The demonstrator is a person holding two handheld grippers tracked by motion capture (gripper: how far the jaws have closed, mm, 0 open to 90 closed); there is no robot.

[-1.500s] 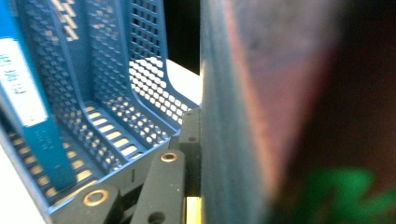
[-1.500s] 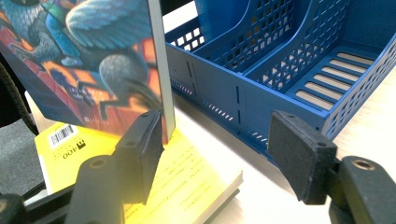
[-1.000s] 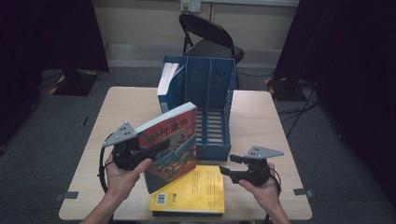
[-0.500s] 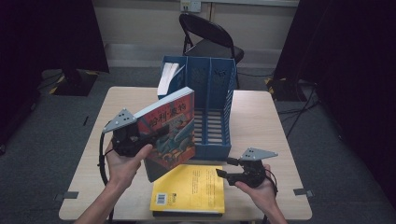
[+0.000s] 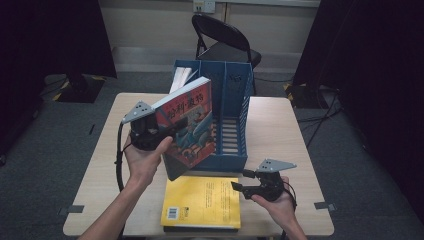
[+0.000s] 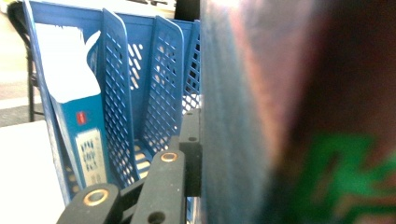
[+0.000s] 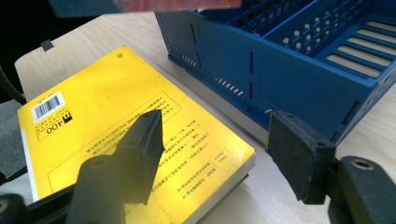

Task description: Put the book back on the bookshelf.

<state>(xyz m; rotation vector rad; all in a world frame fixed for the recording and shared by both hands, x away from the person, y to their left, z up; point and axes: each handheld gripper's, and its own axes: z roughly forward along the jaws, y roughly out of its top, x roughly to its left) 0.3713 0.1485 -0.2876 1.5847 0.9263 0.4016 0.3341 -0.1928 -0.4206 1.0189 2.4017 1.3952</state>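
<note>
Right now the left hand-held gripper (image 5: 159,131) is clamping a red-covered book (image 5: 189,125) between its jaws, holding it upright and tilted above the worktop (image 5: 280,125), just in front of the blue file rack (image 5: 232,102). Meanwhile the right hand-held gripper (image 7: 212,149) is hovering with jaws parted and nothing between them, over the corner of the yellow book (image 7: 121,135) lying flat beside the rack.

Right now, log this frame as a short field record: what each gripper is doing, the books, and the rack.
left gripper: shut on the red-covered book, lifted and tilted in front of the rack
right gripper: open, holding nothing, over the corner of the yellow book
yellow book: flat on the table, back cover up
blue rack: upright dividers, one book in its left slot
</note>
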